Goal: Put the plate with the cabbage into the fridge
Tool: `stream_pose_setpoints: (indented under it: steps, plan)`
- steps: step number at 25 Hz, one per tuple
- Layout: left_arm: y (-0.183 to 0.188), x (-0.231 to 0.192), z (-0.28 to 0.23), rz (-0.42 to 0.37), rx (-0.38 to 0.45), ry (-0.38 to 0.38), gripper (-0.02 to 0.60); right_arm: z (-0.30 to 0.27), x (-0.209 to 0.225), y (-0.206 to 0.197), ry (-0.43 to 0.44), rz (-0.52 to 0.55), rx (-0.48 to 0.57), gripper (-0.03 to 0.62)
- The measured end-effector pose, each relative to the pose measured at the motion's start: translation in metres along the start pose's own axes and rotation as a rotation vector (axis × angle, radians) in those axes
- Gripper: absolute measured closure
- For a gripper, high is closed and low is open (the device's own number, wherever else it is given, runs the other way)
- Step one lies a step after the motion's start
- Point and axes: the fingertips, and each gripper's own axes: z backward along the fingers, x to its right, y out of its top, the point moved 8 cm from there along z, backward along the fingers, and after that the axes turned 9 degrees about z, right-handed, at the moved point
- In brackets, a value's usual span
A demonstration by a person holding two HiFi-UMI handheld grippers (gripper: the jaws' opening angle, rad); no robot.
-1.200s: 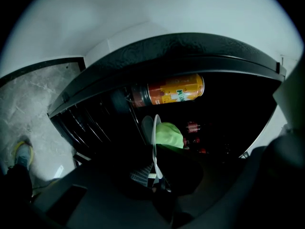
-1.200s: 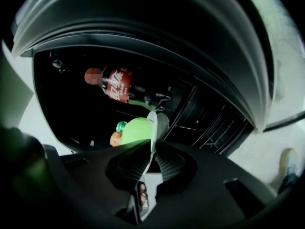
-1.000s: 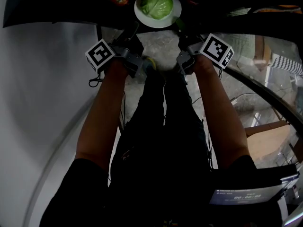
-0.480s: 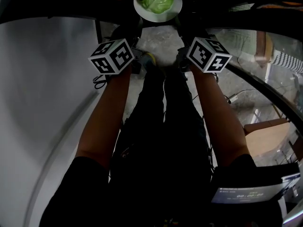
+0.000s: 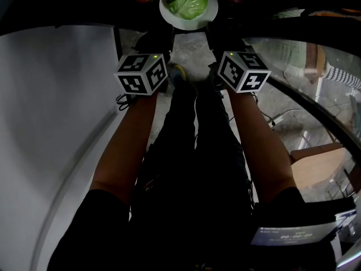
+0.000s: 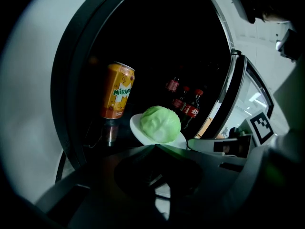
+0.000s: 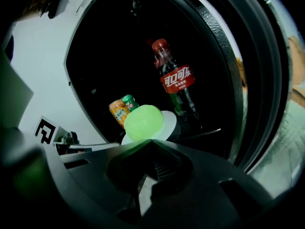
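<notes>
A white plate [image 5: 210, 10] carrying a green cabbage [image 5: 189, 0] sits at the top of the head view, inside the dark fridge opening. My left gripper [image 5: 162, 36] meets the plate's near-left rim and my right gripper [image 5: 214, 34] its near-right rim. In the left gripper view the jaws [image 6: 155, 147] stand together right under the plate [image 6: 136, 128] and cabbage [image 6: 160, 123]. The right gripper view shows the same: gripper [image 7: 150, 142] closed at the plate [image 7: 167, 123] below the cabbage [image 7: 144, 122]. The pinched rim itself is hidden.
An orange soda can [image 6: 116, 92] stands inside the fridge left of the plate, and cola bottles [image 6: 189, 108] stand behind to the right. A large cola bottle [image 7: 174, 78] is in the right gripper view. The glass door [image 6: 238, 97] hangs open at the right. A wooden seat [image 5: 316, 165] is on the floor.
Both grippers have pushed forward and tilted, their marker cubes now showing more of their top faces. The plate with the cabbage has gone a little deeper into the fridge.
</notes>
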Motion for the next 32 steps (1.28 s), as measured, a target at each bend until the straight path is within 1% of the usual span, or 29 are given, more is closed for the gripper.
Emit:
stream_pose_setpoints:
  steps: [7, 24, 28, 32]
  plan:
    - [0.001, 0.001, 0.000, -0.009, 0.004, -0.004, 0.577, 0.002, 0.000, 0.002, 0.007, 0.012, 0.002, 0.588]
    - [0.009, 0.003, -0.005, 0.019, 0.012, -0.001, 0.577, -0.003, 0.003, 0.012, 0.004, 0.021, 0.012, 0.588]
    - [0.019, 0.001, -0.011, 0.025, 0.016, -0.008, 0.577, -0.010, 0.007, 0.017, -0.005, 0.009, 0.018, 0.588]
    - [0.010, 0.003, -0.004, 0.039, 0.018, 0.003, 0.577, -0.003, 0.002, 0.013, 0.006, 0.016, 0.019, 0.588]
